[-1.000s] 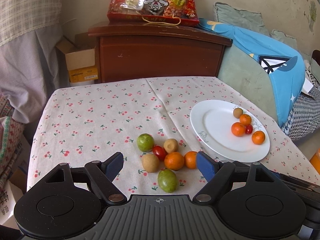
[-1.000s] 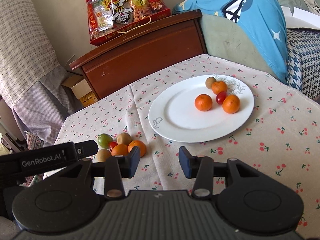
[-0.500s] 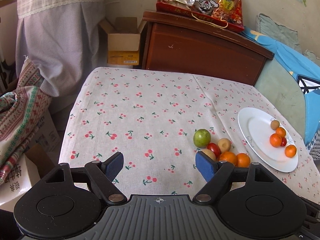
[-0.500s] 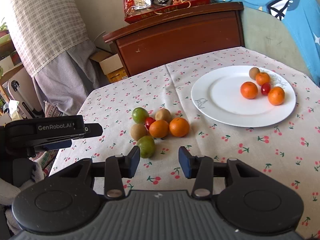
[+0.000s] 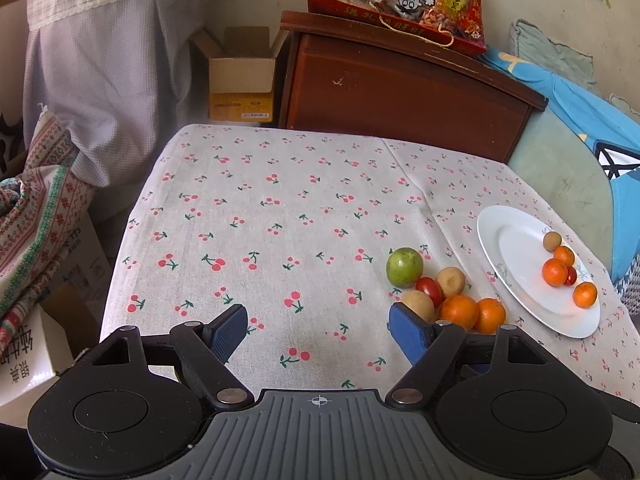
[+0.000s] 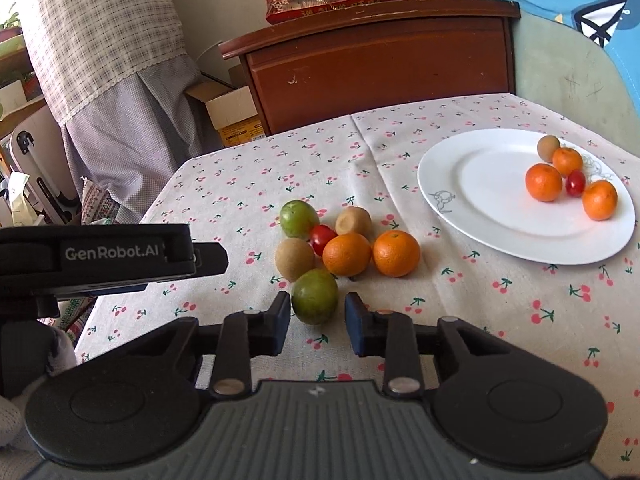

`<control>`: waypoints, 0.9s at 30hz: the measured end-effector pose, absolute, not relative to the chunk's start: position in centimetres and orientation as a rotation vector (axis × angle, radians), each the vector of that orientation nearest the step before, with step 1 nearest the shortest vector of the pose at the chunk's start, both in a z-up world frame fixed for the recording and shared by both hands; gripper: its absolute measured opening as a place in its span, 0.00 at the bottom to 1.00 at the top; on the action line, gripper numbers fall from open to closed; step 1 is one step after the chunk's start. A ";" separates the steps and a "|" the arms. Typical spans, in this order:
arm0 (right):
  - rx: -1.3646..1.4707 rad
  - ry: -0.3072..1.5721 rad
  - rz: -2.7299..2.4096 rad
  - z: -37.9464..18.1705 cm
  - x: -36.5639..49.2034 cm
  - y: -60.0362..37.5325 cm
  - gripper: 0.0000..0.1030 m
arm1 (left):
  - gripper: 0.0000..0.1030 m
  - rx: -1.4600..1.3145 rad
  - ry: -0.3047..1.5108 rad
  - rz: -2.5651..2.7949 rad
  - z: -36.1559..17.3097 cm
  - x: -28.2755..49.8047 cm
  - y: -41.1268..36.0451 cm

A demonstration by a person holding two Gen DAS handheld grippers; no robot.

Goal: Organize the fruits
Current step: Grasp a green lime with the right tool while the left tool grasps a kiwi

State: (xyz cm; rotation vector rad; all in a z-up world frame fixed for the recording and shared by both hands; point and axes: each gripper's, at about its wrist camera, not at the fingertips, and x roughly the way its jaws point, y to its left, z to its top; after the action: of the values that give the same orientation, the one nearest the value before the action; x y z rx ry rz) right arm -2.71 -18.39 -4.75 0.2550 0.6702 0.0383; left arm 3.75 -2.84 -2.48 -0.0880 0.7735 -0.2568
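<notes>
where the left claw (image 5: pixel 316 330) blocks it, near green fruit (image 6: pixel 314 296) unseen

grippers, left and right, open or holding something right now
Left gripper: open, nothing between its fingers.
Right gripper: has just been closing around the near green fruit, not yet gripping.

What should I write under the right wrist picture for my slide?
Right gripper closing around a green fruit beside the fruit pile, white plate waiting.
</notes>
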 end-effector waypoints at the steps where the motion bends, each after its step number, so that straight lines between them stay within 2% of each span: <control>1: 0.253 0.671 0.040 -4.7 -2.8 -18.4 0.25 | 0.75 -0.087 0.776 -0.257 -2.6 3.8 -2.9; 8: 0.252 0.676 -0.009 -4.5 -3.9 -19.8 0.25 | 0.72 -0.065 0.771 -0.279 -2.7 3.7 -4.2; 27: 0.367 0.661 -0.097 -4.6 -4.9 -23.7 0.25 | 0.43 0.030 0.739 -0.373 -4.7 4.0 -8.9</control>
State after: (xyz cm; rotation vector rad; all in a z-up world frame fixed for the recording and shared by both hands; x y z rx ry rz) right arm -4.92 -23.66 -4.57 0.3671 0.6608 -0.0967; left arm 4.03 -8.89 -4.72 0.0299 0.7393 -0.3729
